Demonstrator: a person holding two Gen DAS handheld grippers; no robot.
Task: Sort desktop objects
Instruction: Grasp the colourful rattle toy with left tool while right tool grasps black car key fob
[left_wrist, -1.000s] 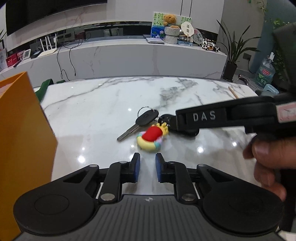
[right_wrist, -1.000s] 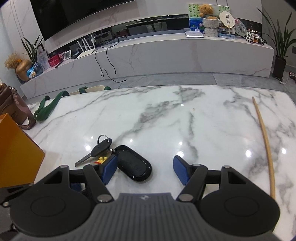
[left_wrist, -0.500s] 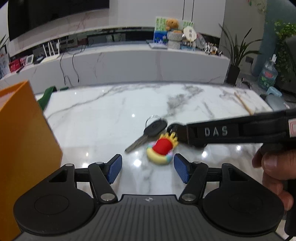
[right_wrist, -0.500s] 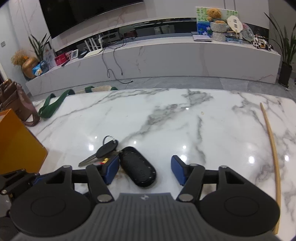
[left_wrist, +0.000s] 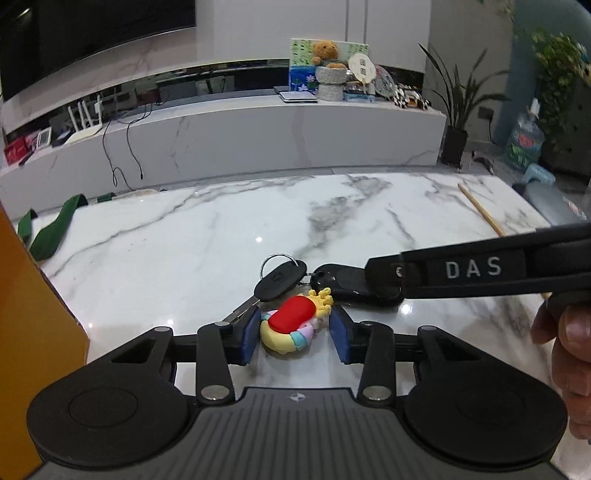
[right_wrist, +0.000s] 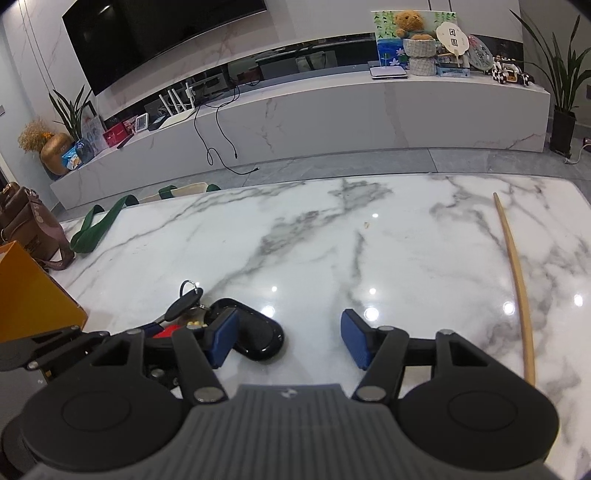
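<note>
Item: key bunch on a marble table (left_wrist: 184, 240), two hand-held grippers in attendance. Left gripper (left_wrist: 293, 334): jaws closing, the blue pads (left_wrist: 248, 338) set either side of a soft rainbow charm (left_wrist: 291, 325) with a red centre; the left pad appeared at or very near the charm's edge, the right pad a little clear of it, so no firm pinch was evident. Just beyond the fingertips lay the black-headed key (left_wrist: 280, 282) with its ring, its blade running under the left pad; beside it, to the right, the black fob (left_wrist: 347, 282), all joined in one bunch. Right gripper (right_wrist: 290, 334): fingers spread, nothing pressed between them; its left finger sat at the fob (right_wrist: 258, 338), the right finger over bare marble. A person's hand (left_wrist: 569, 354) showed at the right edge of the left view. Further out: an orange box (left_wrist: 33, 332) well to the left of the fingers, a thin wooden stick (right_wrist: 515, 280) well to the right. Handling note, by judgement: the charm looked soft and rounded, so the pads should meet across its middle rather than its rim; the bunch would likely dangle and swing on lifting, so raise it slowly and keep the other gripper clear of the fob.
</note>
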